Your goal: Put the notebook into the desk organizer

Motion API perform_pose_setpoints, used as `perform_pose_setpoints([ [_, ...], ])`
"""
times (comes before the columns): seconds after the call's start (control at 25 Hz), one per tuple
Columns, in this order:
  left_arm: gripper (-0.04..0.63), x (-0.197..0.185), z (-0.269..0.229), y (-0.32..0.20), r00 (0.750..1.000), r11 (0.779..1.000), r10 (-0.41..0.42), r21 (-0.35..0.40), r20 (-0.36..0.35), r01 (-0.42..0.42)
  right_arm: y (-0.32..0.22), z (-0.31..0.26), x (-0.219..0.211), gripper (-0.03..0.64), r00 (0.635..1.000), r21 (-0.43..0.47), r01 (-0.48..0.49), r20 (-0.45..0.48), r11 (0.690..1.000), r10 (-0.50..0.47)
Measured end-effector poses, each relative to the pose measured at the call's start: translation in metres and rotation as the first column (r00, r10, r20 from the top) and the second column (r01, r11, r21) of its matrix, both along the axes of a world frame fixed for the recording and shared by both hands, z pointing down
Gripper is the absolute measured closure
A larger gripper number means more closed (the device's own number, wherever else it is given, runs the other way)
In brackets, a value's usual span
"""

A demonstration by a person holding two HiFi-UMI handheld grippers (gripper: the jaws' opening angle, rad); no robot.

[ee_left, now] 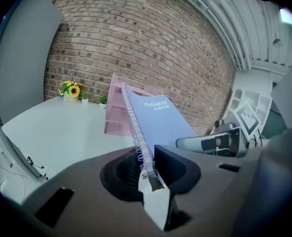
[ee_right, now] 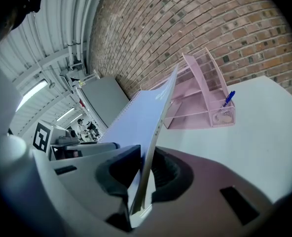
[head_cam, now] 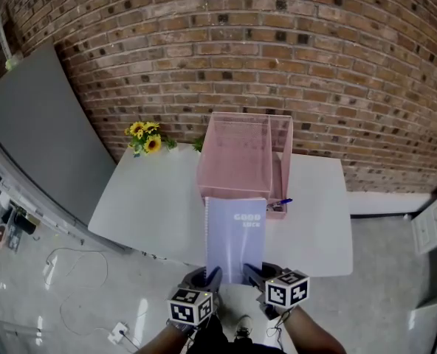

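A pale blue spiral notebook [head_cam: 235, 236] is held in the air over the table's near edge, its far end close to the front of the pink wire desk organizer [head_cam: 242, 161]. My left gripper [head_cam: 208, 277] is shut on the notebook's near left corner at the spiral binding [ee_left: 142, 147]. My right gripper [head_cam: 252, 274] is shut on the near right corner, the cover [ee_right: 141, 127] seen edge-on between its jaws. The organizer [ee_left: 117, 113] [ee_right: 200, 100] stands at the back middle of the white table [head_cam: 159, 205]. The notebook's far end hides part of the organizer's front.
A blue pen [head_cam: 280, 203] sits in the organizer's small right cup [ee_right: 224, 115]. A pot of sunflowers [head_cam: 145, 137] and small green plants stand at the table's back left. A brick wall is behind the table, a grey panel [head_cam: 38, 131] at left, cables on the floor.
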State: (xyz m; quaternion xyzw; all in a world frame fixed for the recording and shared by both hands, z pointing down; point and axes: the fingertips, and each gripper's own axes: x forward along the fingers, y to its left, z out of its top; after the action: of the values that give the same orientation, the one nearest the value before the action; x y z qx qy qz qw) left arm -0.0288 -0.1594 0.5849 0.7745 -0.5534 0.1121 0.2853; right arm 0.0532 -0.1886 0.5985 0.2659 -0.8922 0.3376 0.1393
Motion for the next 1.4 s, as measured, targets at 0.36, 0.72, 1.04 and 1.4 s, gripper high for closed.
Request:
perform_pose_setpoints([
  [0.36,0.523,-0.015,0.008,-0.022,0.999,0.999,0.043,-0.024,-0.027,-0.044,-0.017,0.008,-0.012,0.554,0.999,-0.044,-0.050,-0.011,0.998,0.049],
  [0.72,0.523,-0.031,0.015,-0.043,0.996,0.995,0.085,-0.043,-0.039,-0.086,-0.030,0.015,-0.027,0.552,0.996,-0.091,-0.090,-0.019,0.992,0.088],
  [1.04,0.523,-0.044,0.025,-0.053,0.992,0.991,0.110,-0.066,-0.056,-0.114,-0.040,0.024,-0.038,0.552,0.993,-0.118,-0.117,-0.022,0.986,0.116],
  [1.4,0.523,-0.054,0.024,-0.086,0.988,0.988,0.141,-0.054,-0.063,-0.144,-0.071,0.024,-0.048,0.548,0.989,-0.109,-0.148,-0.031,0.983,0.145],
])
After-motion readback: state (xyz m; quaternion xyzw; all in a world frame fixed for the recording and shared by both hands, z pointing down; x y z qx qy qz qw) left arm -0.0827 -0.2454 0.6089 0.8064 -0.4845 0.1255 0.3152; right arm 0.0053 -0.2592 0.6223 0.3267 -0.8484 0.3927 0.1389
